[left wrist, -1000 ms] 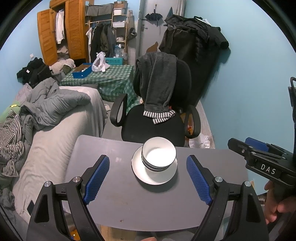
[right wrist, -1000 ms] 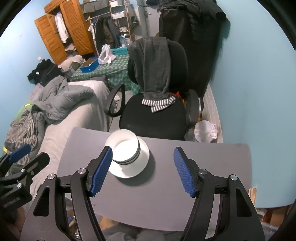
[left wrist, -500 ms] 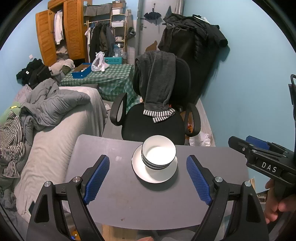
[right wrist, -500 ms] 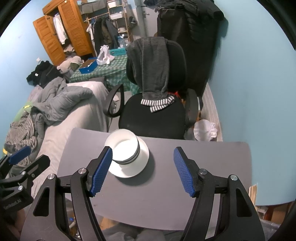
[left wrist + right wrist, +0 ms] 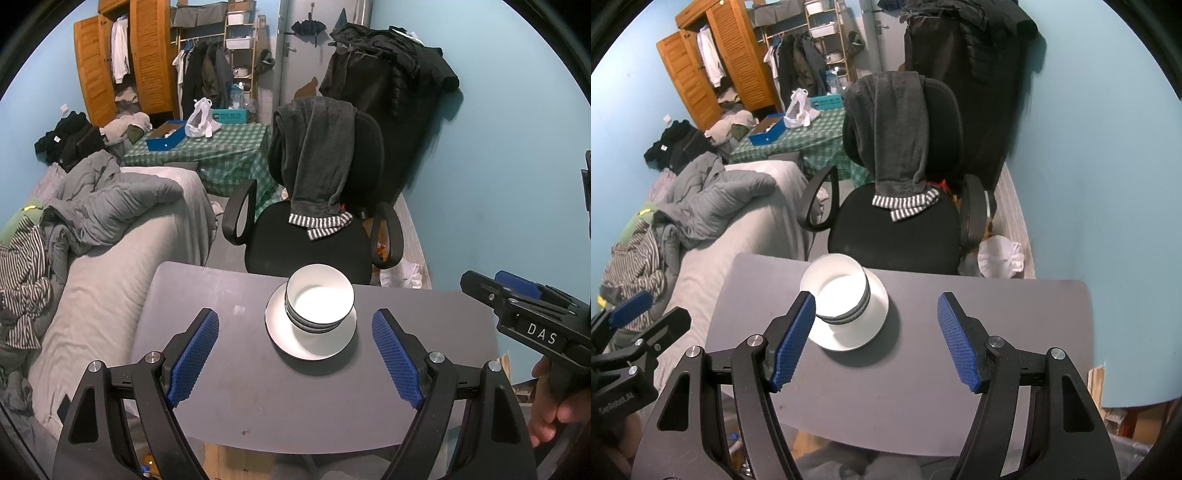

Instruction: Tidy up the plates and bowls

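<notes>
Item one: my left tongs (image 5: pixel 295 350), blue pads spread wide, nothing between them, held above the near edge of the grey surface (image 5: pixel 229 398). Item two: my right tongs (image 5: pixel 876 338), likewise spread and holding nothing, hovering over the same surface; from the left wrist view I also see them at the far right, gripped by a hand (image 5: pixel 550 410). Item three: a stack of white bowls (image 5: pixel 319 304) with dark outer bands, nested and sitting upright on a white plate (image 5: pixel 295 345), toward the far side of the surface. In the left view the stack lies centred between the pads; in the right view it sits just beyond the left pad (image 5: pixel 794 339). Item four: a black office chair (image 5: pixel 314 254) directly behind the surface, a dark grey garment (image 5: pixel 317 155) draped over its back. Item five: a bed (image 5: pixel 110 258) to the left with a rumpled grey duvet.
</notes>
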A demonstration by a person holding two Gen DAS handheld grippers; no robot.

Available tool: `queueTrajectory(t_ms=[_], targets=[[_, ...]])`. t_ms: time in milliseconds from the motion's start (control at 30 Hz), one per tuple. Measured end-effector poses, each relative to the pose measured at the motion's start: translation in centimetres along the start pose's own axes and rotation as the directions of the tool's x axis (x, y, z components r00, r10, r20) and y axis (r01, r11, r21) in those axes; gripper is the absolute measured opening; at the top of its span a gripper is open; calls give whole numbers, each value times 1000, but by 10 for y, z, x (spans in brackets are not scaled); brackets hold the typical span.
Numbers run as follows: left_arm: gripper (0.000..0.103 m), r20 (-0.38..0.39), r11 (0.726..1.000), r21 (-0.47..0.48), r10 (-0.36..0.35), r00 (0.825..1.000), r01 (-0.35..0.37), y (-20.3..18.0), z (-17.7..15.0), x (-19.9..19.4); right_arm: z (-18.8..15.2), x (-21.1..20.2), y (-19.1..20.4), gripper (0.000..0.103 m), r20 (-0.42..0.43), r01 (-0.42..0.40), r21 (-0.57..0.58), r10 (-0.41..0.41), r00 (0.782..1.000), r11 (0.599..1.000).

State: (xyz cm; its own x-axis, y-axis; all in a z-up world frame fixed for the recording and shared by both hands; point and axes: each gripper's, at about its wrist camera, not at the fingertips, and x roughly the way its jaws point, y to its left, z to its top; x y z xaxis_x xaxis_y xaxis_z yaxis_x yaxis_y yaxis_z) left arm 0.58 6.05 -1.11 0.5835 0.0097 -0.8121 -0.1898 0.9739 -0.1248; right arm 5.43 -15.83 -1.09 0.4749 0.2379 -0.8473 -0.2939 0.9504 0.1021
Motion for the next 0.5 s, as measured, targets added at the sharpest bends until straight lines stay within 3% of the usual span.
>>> queueTrajectory(t_ms=[500], targets=[[86,-4,1000,-5,-6,1000,6,-1,-1,0,0,0,-1,68,-4,0,1,0,1000,1000]])
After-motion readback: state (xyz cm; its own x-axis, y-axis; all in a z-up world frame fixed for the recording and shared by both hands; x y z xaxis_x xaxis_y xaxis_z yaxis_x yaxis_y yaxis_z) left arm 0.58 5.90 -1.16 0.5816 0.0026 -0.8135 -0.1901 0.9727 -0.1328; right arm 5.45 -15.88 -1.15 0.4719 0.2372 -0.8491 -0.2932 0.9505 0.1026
